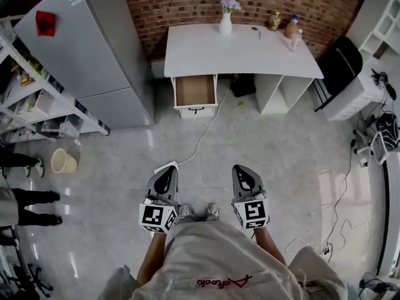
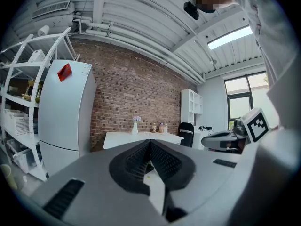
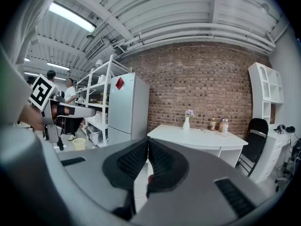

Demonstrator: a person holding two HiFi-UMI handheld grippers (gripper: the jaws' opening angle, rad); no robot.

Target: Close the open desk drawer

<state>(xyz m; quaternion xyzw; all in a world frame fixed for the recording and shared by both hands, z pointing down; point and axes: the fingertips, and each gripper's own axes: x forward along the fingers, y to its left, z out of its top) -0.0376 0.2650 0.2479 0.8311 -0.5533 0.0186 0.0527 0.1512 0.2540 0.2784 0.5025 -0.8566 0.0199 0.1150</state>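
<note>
Both closed, empty, left claw [image 1: 167,170], right claw [image 1: 240,169]

The drawer [image 1: 195,90] stands open under the bench's [image 1: 250,52] left end. The left tongs [image 1: 166,171] and right tongs [image 1: 242,170], both closed, hover well apart from it.

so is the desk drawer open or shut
Open: the drawer is pulled out from under the white desk, its brown inside showing.
</note>
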